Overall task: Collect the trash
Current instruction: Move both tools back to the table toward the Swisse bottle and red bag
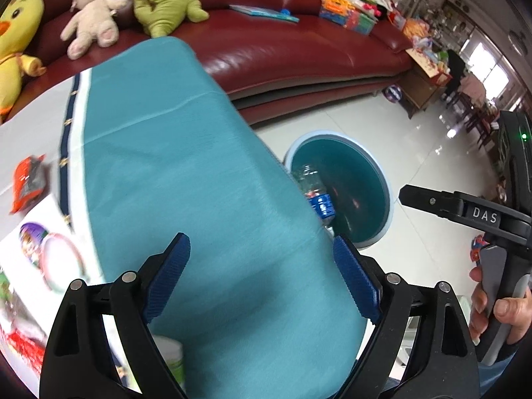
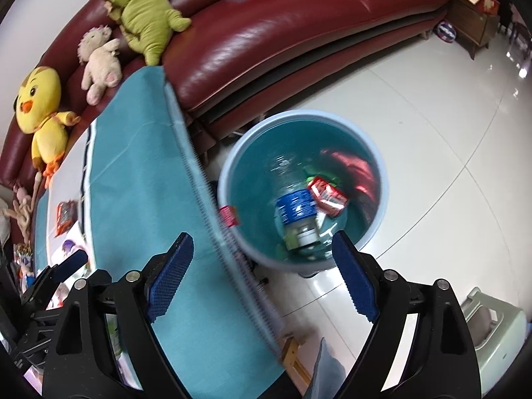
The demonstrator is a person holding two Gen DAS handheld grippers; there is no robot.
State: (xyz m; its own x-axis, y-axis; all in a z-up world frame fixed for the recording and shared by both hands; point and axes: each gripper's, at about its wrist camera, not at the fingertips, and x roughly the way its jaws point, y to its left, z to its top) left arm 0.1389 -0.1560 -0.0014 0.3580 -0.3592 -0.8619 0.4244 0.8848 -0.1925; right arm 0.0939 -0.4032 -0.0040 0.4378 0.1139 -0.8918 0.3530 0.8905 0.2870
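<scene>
Fingers spread and empty on both the left gripper (image 1: 261, 276) and right gripper (image 2: 262, 274), an orange wrapper (image 1: 28, 183) lies on the table (image 1: 30, 126), likely light and crinkly, best pinched mid-body for the bin (image 2: 229, 163).

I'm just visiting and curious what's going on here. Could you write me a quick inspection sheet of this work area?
Surface: table under a teal cloth with a white middle part.
Job's things: light blue bin on the floor beside the table, holding a plastic bottle, a red wrapper and other scraps; an orange-red packet lies on the table.
Clutter: picture cards or books at the table's left edge, blurred.
Grippers: left gripper and right gripper both open, holding nothing.
Cables: nothing seen.
Surroundings: dark red leather sofa with a yellow duck toy, a pale plush and a green plush; glossy tiled floor.
</scene>
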